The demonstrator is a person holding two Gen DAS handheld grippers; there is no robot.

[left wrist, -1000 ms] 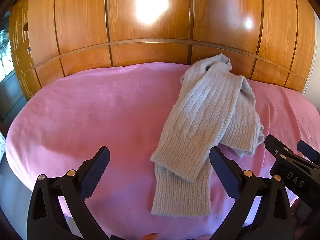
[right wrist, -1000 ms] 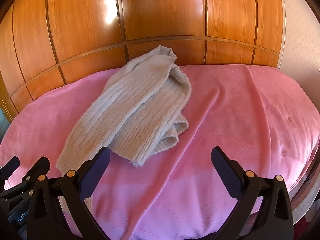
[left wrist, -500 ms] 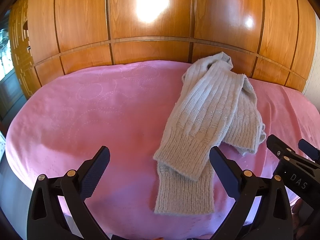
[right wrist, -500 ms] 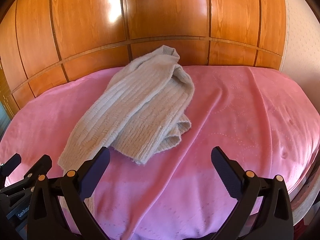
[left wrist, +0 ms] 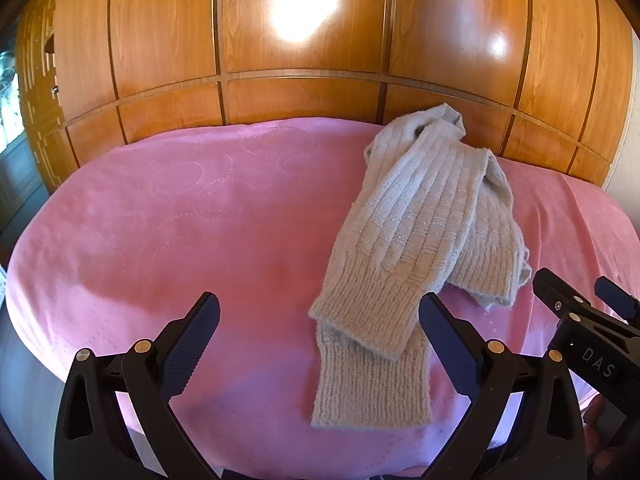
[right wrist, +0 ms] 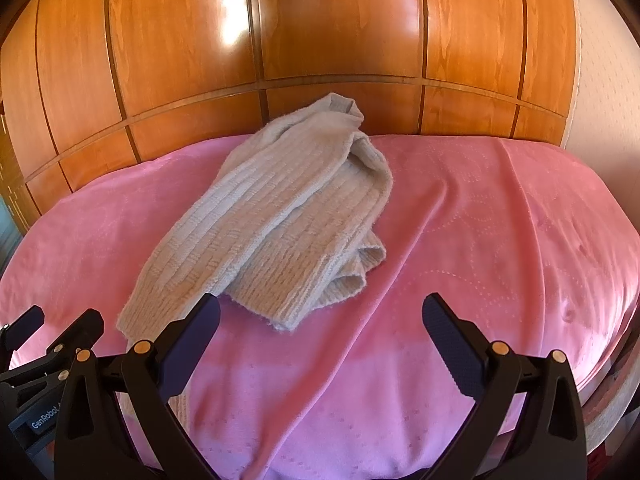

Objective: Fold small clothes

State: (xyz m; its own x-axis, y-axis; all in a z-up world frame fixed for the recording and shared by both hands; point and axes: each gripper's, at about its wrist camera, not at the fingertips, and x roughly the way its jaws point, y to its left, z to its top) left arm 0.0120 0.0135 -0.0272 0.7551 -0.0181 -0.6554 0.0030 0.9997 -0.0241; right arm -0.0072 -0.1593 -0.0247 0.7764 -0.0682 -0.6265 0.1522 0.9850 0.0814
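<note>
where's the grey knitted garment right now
The grey knitted garment lies crumpled on the pink blanket, right of centre in the left wrist view, reaching back to the wooden panelling, ahead of both open grippers.

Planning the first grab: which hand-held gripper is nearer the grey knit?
Left. The left hand-held gripper has the knit reaching between its open fingers; the right hand-held gripper points at bare blanket beside it.

One knit garment (left wrist: 420, 232), one pink blanket (left wrist: 180, 220), two grippers (left wrist: 320, 332) (right wrist: 320, 332)
</note>
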